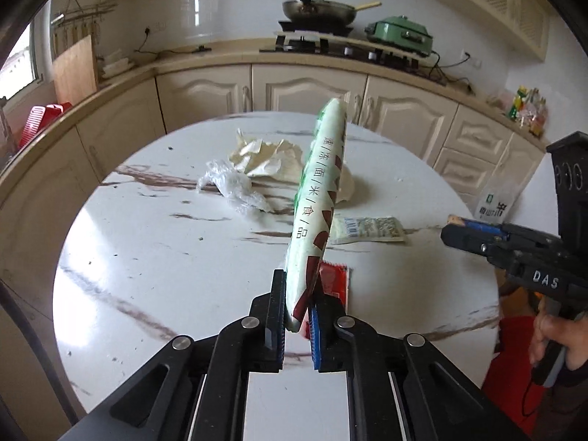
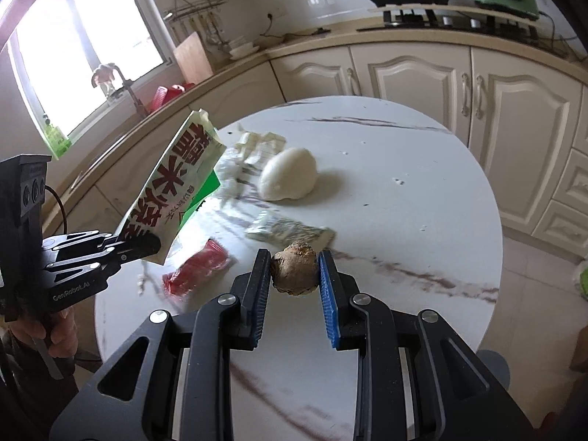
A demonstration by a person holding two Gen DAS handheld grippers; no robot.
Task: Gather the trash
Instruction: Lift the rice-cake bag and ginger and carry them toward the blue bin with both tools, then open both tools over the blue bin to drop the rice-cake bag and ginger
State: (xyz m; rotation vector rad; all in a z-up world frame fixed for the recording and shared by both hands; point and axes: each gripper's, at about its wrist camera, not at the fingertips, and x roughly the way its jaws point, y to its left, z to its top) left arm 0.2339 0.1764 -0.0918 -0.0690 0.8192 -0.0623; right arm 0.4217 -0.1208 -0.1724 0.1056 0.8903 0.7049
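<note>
Left tongs (image 1: 297,294) clamped on a green-and-white food bag (image 1: 316,213), lifted above the marble tabletop (image 1: 147,242). Right tongs (image 2: 294,275) pinching a brown lump (image 2: 294,273). On the tabletop: red packet (image 2: 198,272), silver sachet (image 2: 286,233), crumpled paper (image 1: 264,158).

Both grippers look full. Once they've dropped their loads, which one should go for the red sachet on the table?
Left, probably. The red sachet lies just beyond the left gripper, which grips the food bag. The right gripper, holding a brown lump, sits further over.
</note>
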